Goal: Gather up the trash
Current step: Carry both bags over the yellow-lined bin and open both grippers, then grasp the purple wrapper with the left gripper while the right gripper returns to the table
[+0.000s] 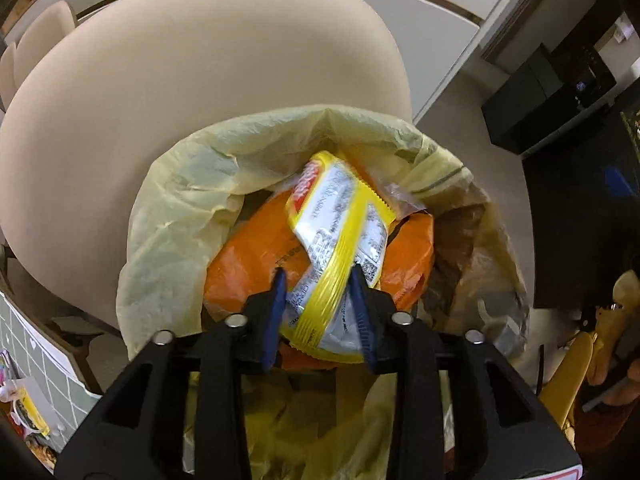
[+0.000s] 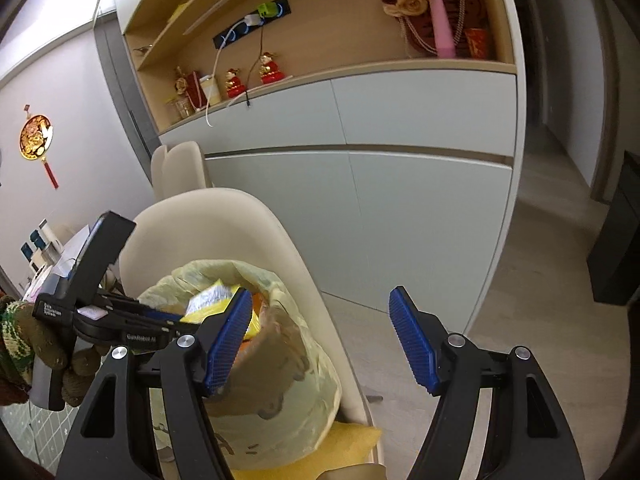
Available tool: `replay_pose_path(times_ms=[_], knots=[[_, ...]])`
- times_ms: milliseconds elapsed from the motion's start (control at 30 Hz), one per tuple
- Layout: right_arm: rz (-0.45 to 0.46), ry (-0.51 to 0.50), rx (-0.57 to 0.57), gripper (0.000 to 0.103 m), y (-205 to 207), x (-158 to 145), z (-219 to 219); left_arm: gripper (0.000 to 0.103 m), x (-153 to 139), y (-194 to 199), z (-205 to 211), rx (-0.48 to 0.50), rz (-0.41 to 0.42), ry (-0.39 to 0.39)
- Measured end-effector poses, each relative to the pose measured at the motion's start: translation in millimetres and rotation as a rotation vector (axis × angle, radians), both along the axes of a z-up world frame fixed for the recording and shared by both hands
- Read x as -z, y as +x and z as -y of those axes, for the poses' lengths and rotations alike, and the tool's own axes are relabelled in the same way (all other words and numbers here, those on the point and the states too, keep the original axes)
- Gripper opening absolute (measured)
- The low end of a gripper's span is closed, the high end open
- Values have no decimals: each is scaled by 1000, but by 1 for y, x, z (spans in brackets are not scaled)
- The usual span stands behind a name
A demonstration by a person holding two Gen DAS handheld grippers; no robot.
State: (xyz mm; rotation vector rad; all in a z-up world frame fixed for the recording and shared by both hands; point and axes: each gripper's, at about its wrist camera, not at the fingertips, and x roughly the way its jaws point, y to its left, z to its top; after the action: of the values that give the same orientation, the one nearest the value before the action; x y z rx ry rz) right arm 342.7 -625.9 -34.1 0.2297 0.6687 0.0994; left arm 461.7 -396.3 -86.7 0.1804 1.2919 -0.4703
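A trash bin lined with a pale yellow bag [image 1: 172, 216] stands in front of a beige chair. My left gripper [image 1: 318, 276] is shut on a yellow and white snack wrapper [image 1: 340, 232] and holds it over the bin's mouth, on top of an orange bag [image 1: 256, 256] inside. In the right wrist view the bin [image 2: 288, 392] sits low and left, with the left gripper [image 2: 176, 320] reaching into it. My right gripper [image 2: 320, 340] is open and empty, beside the bin's right edge.
The beige chair back [image 1: 192, 80] rises right behind the bin. A white cabinet [image 2: 360, 184] with shelves of ornaments stands beyond. A table edge with a tiled cloth [image 1: 44, 360] is at the left. Dark furniture [image 1: 560, 100] is at the right.
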Motion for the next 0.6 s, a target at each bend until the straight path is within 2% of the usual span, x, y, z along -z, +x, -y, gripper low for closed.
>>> replay_pose_path(times_ms=[100,233,333,400,600], knots=[[-1,-6,4,67,-5,1,-3,46,-6,-7,-13,-27,5,-60],[6,-11,-8,67,-2,-4,-13,51,-28,-23,-41,-92,40,-160],[18,-8,-19,67,-1,-10,-24,53,-52,-46,-66,-134,128,-224],[29,1,-30,67,0,-14,-34,53,-72,-64,-88,-161,219,-249],[132,85,-120,73,-9,-35,-86,53,-108,-114,-167,-244,433,-232]])
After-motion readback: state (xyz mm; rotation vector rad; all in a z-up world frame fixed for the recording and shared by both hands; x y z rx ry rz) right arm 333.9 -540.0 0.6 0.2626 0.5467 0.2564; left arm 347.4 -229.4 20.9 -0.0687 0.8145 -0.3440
